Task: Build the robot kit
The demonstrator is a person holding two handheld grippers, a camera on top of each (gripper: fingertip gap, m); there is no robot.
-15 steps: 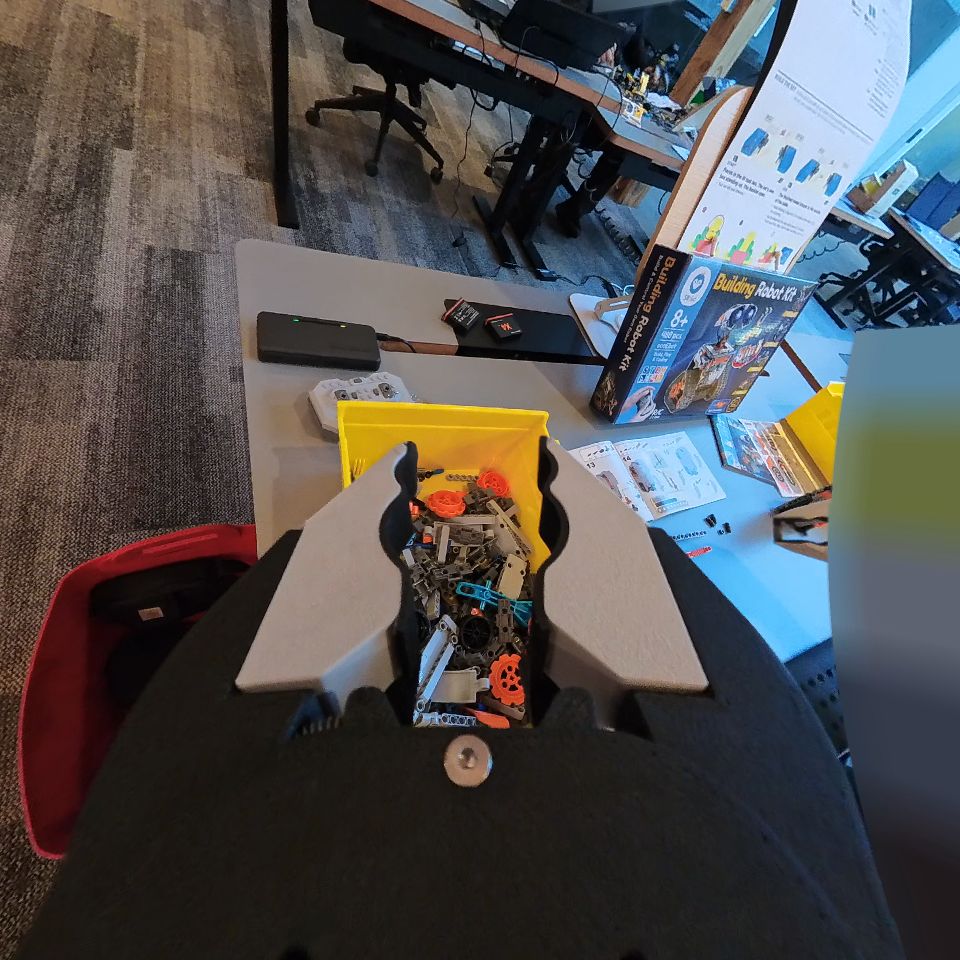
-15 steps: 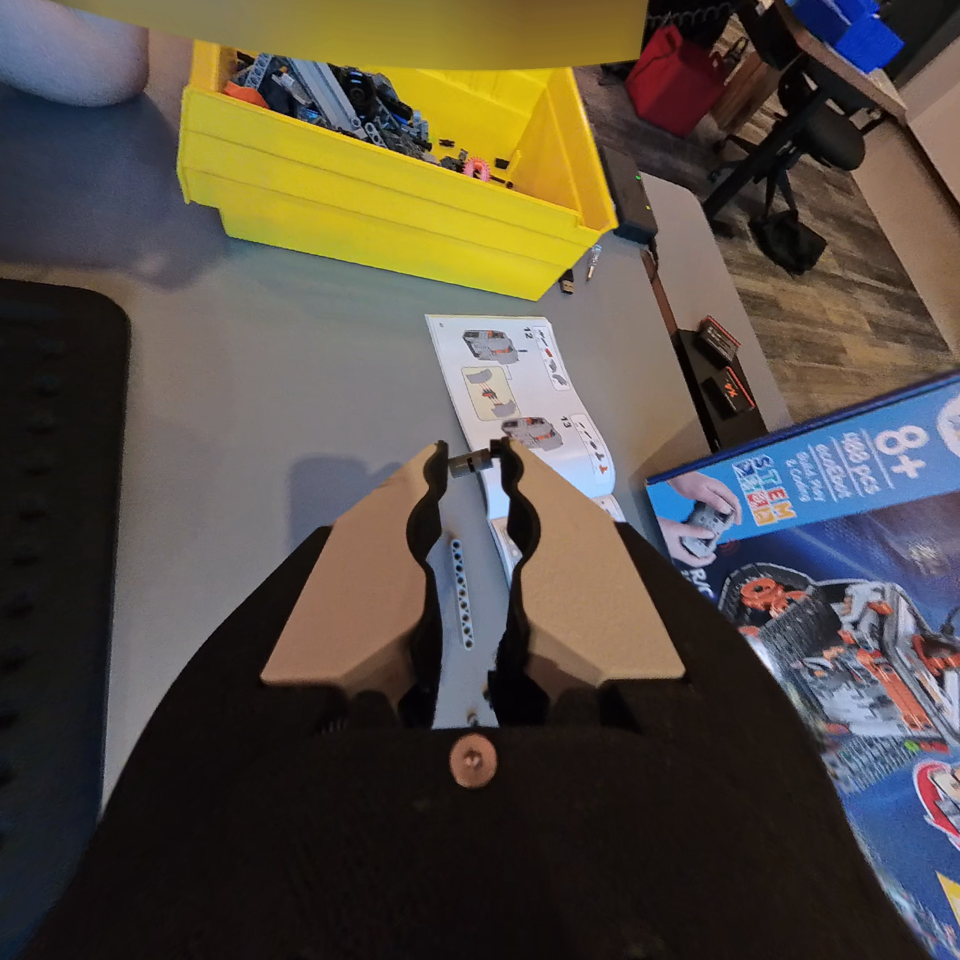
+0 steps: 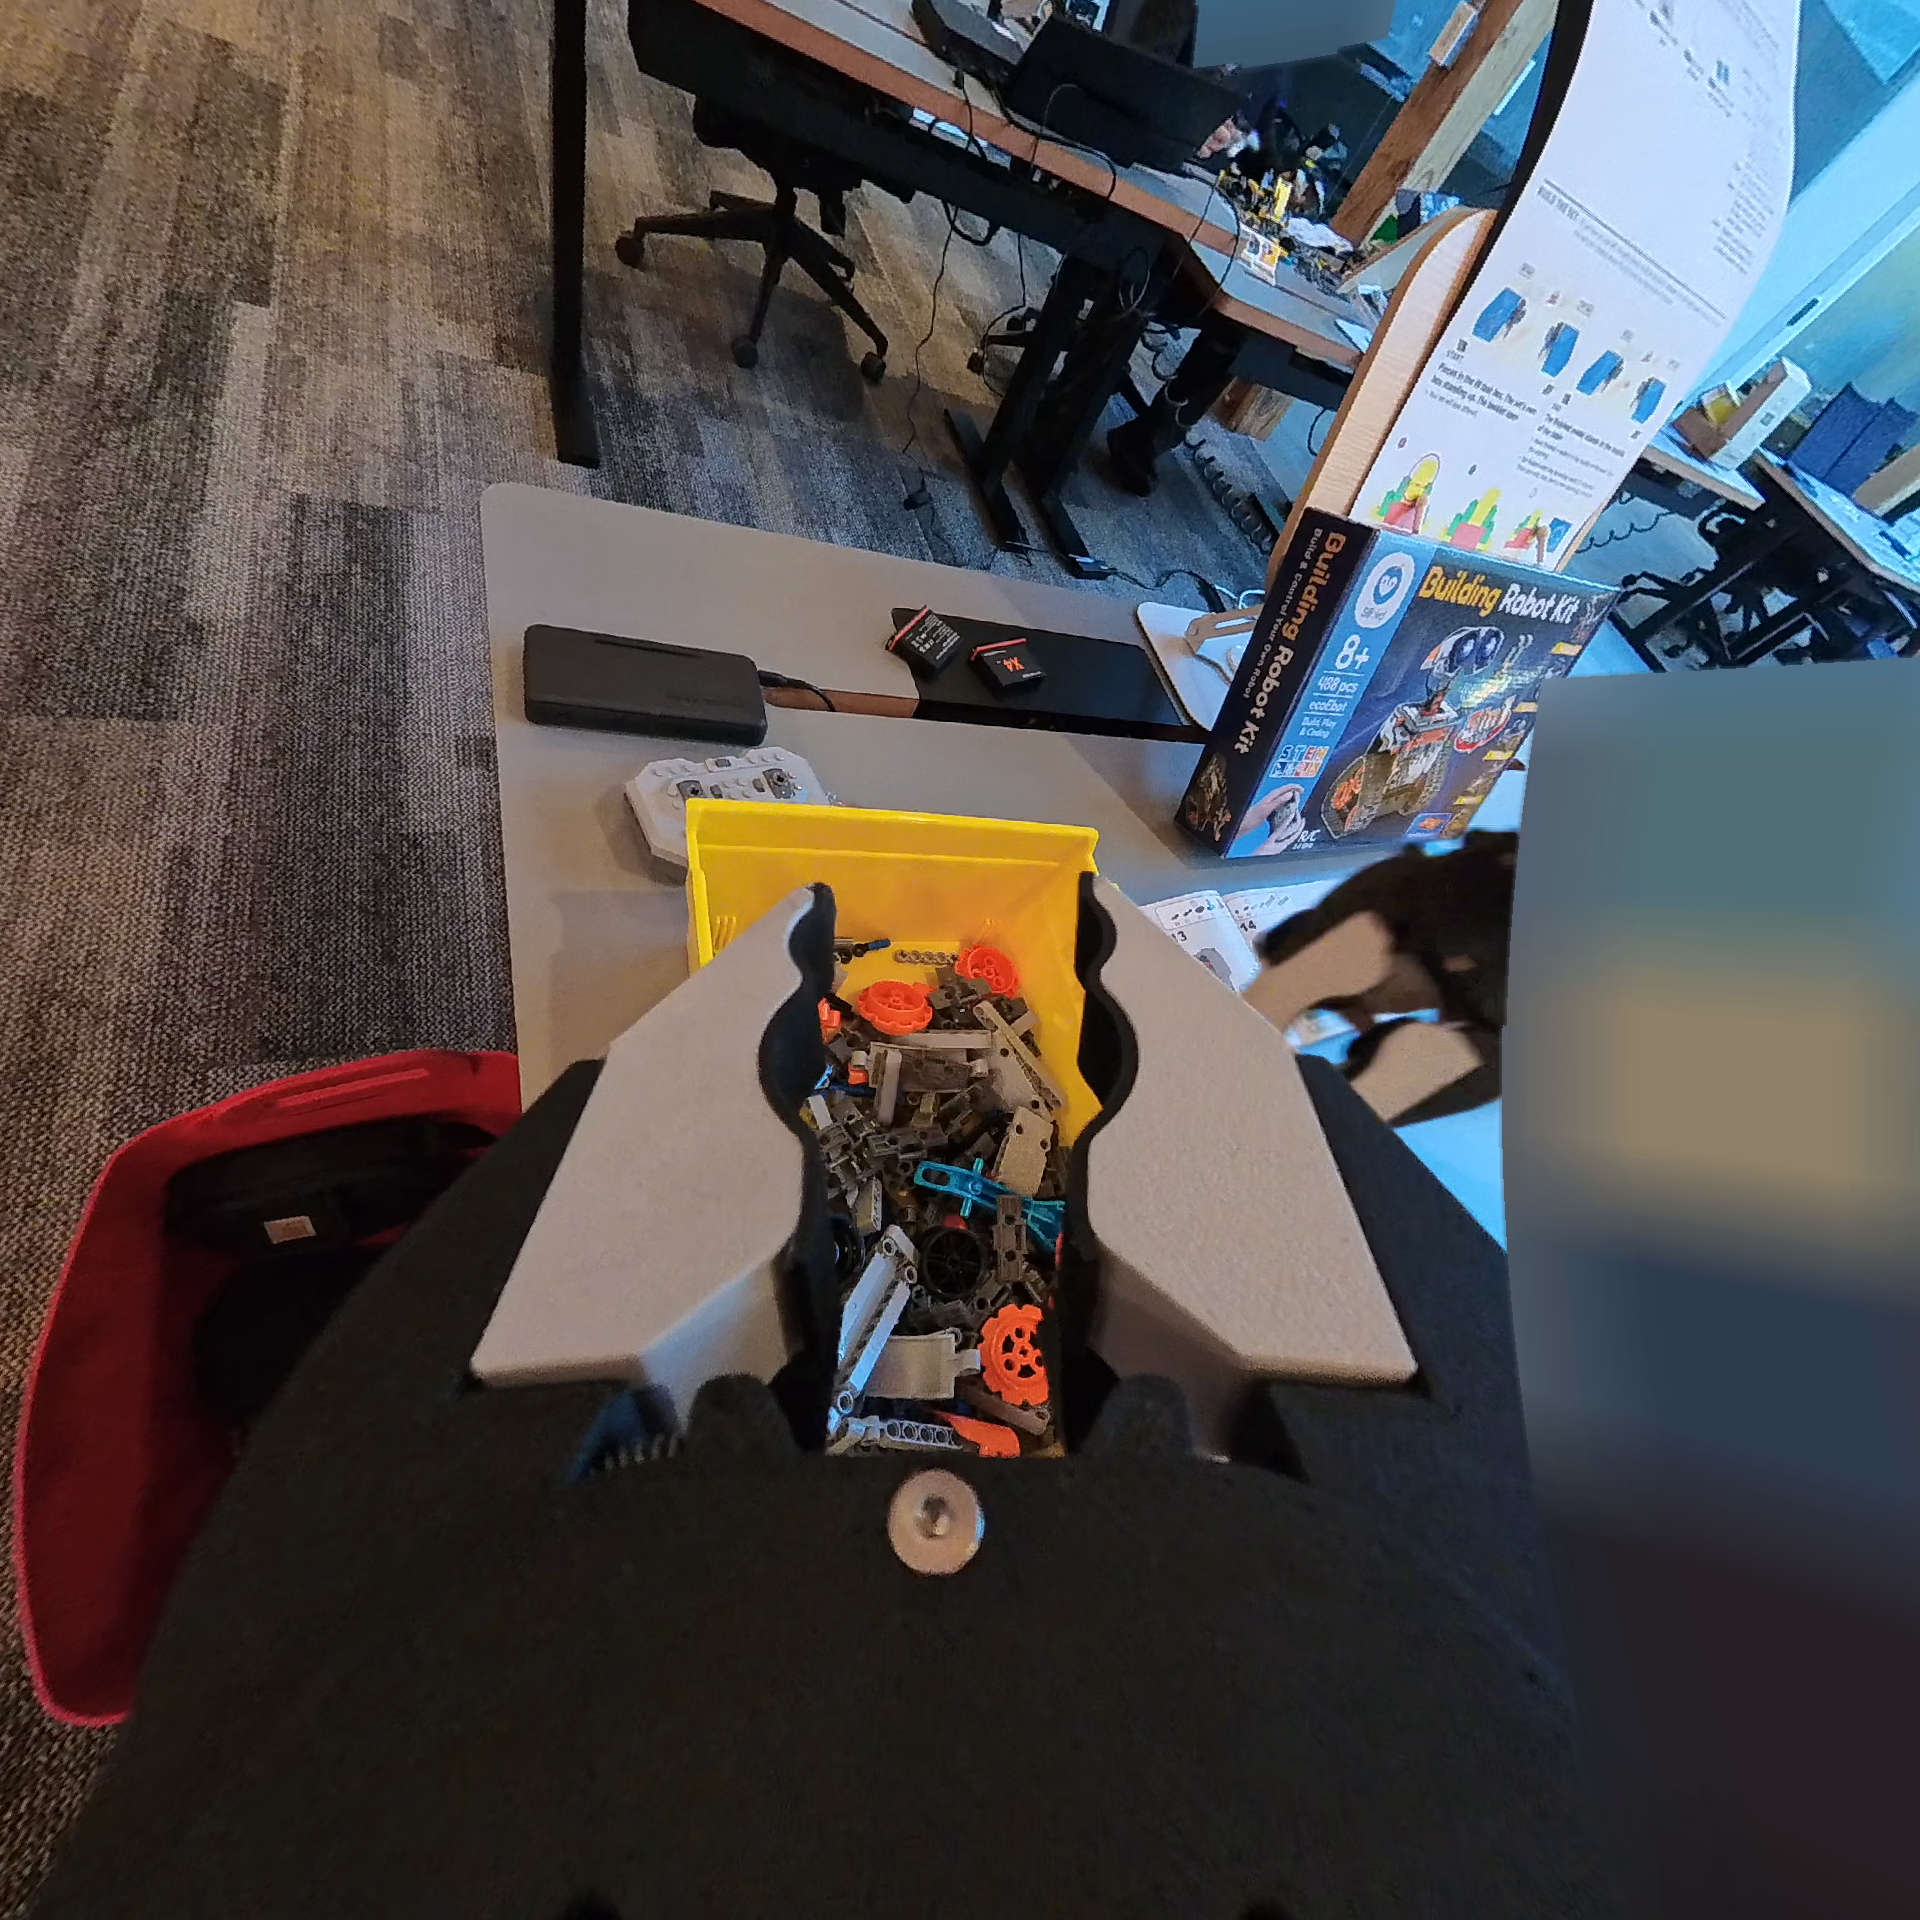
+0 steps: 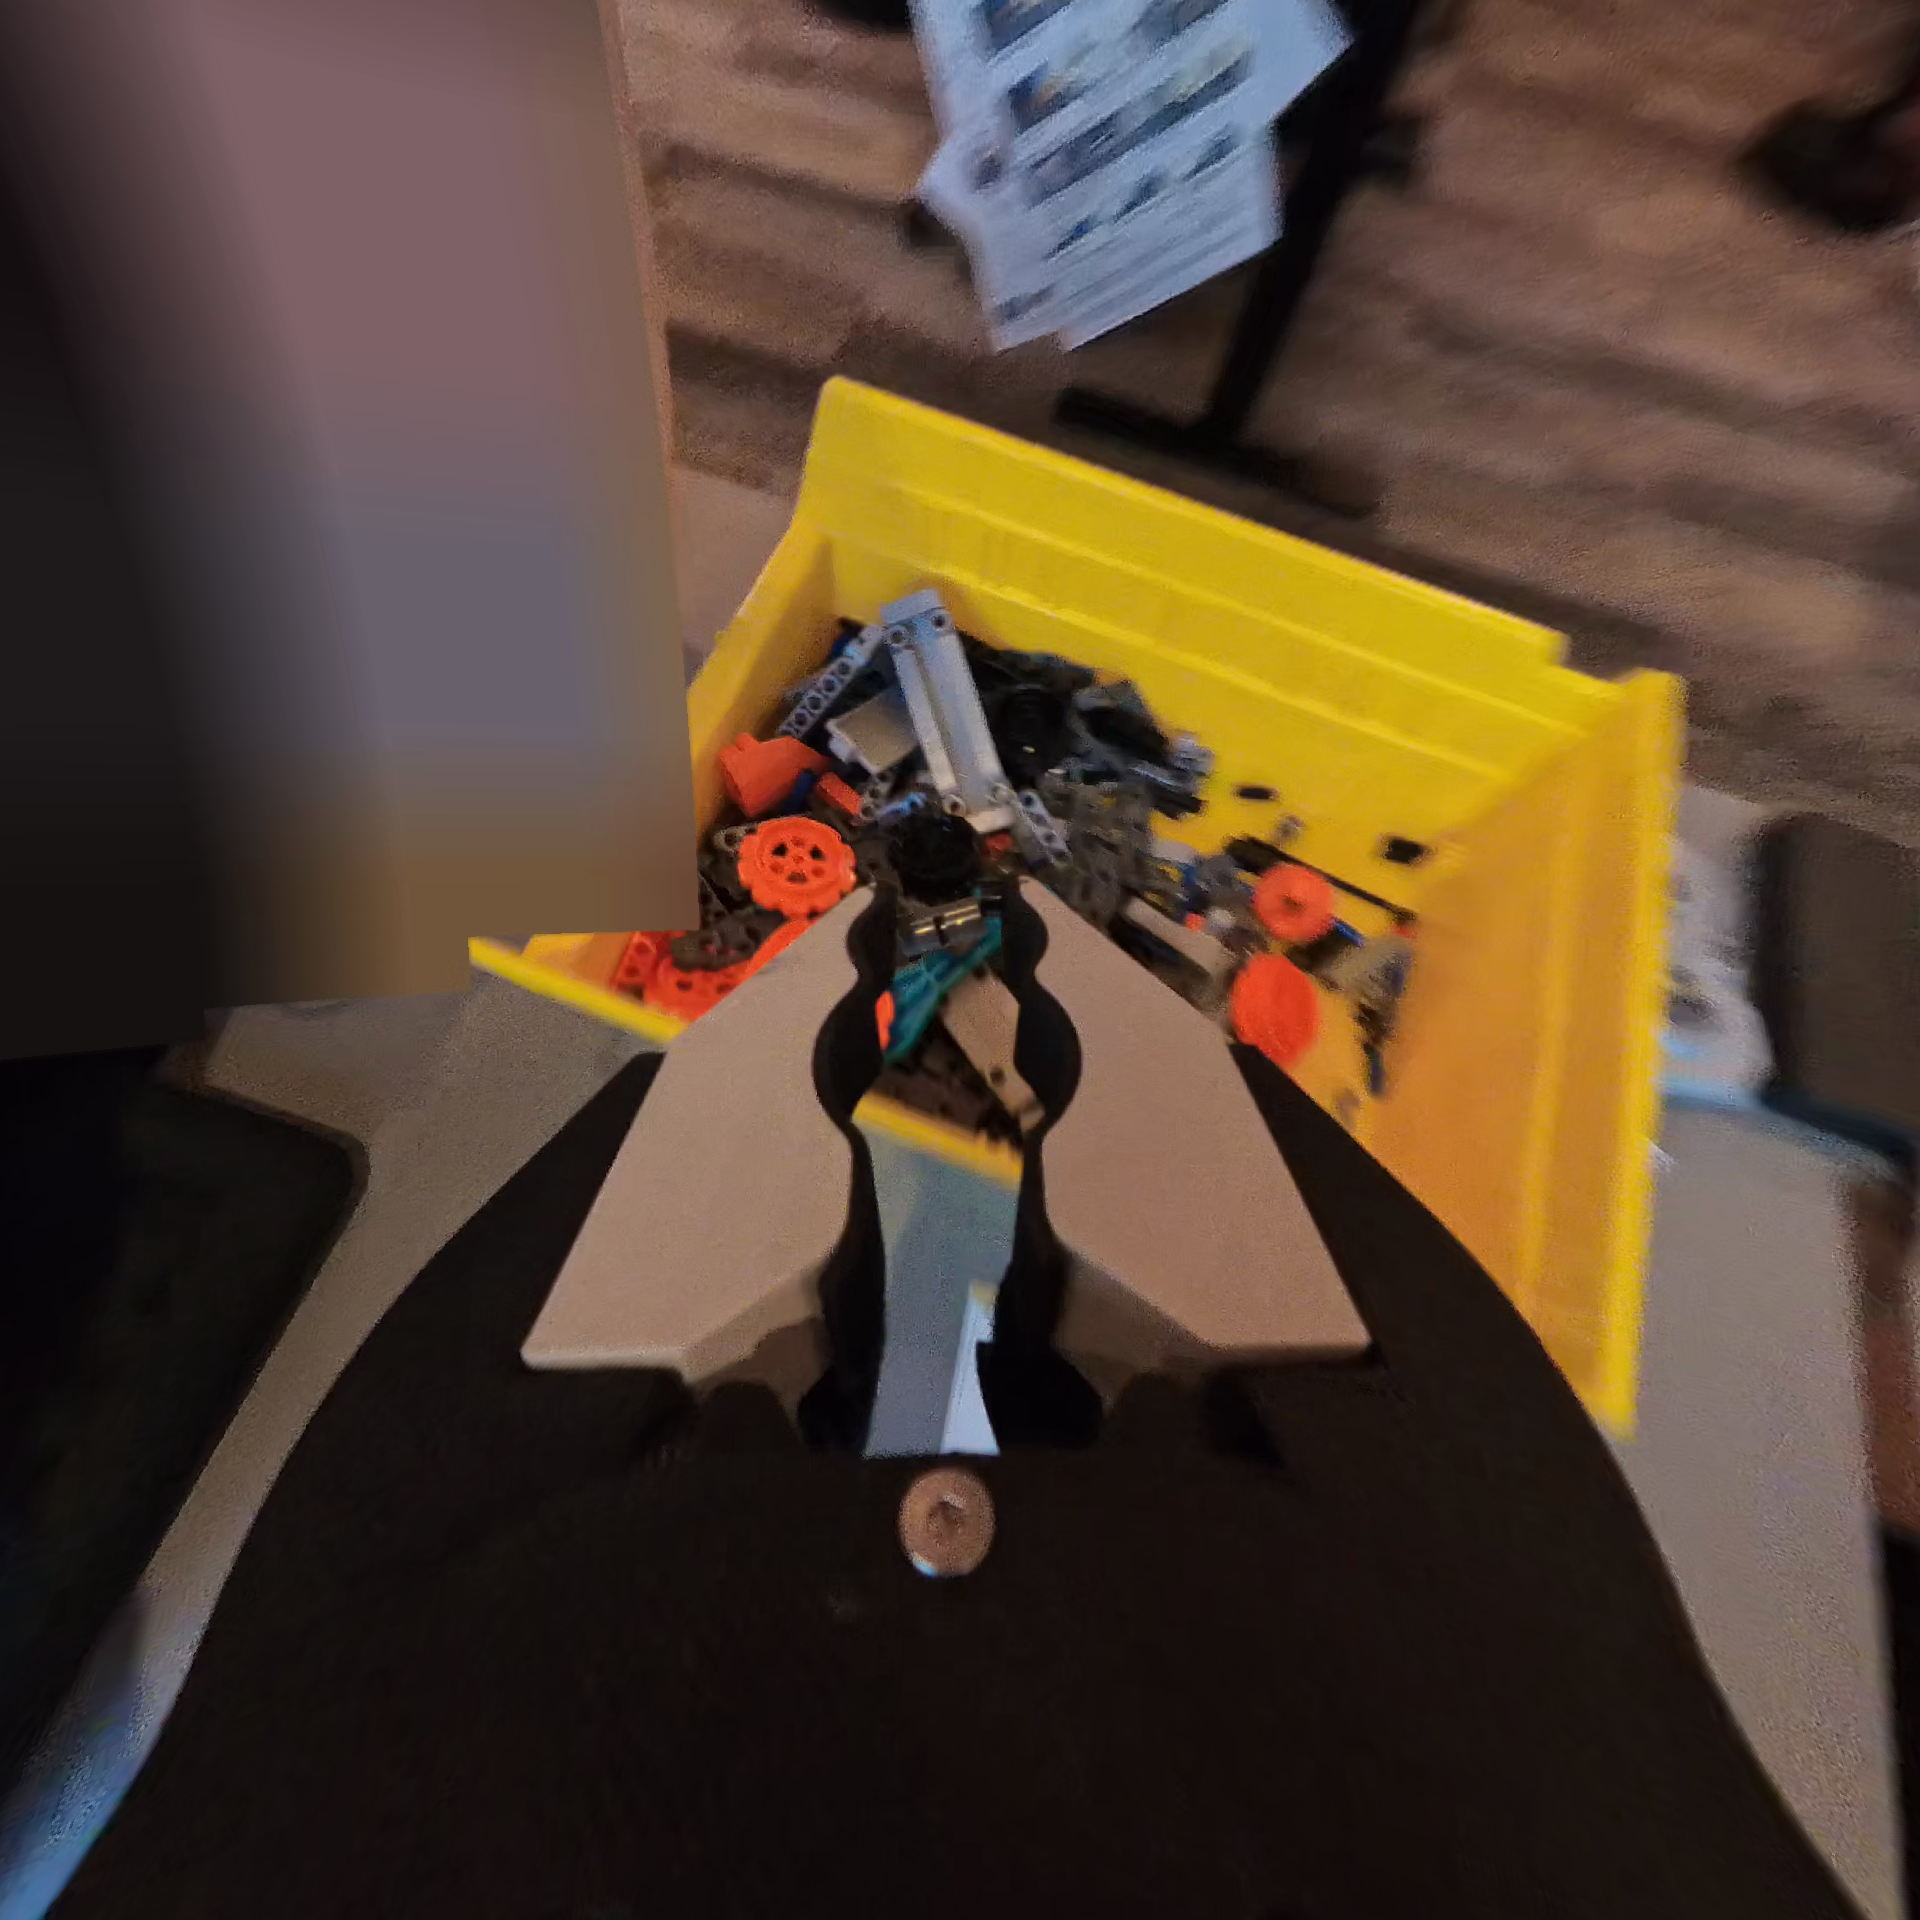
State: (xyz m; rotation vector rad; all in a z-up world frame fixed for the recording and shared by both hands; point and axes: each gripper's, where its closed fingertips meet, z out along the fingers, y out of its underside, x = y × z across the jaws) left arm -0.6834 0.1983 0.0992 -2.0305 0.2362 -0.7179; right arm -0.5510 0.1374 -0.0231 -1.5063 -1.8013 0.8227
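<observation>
1. Grey table (image 3: 582,582) on carpeted office floor; desks behind.
2. Left gripper (image 3: 951,920) hangs spread and empty over the yellow bin (image 3: 894,847) of loose parts, near the table's left edge.
3. Right gripper (image 4: 940,914), clenched on a small grey pin (image 4: 940,923), points over the bin's near rim.
4. Kit box (image 3: 1382,696) stands beyond, toward the far edge.

Bin (image 3: 894,862) stands on the table (image 3: 623,582), holding loose building parts (image 3: 935,1132). Behind it lies a controller (image 3: 717,781), with a power bank (image 3: 644,684) farther back. Kit box (image 3: 1392,696) stands upright to the right, instruction booklet (image 3: 1210,925) lying before it.
</observation>
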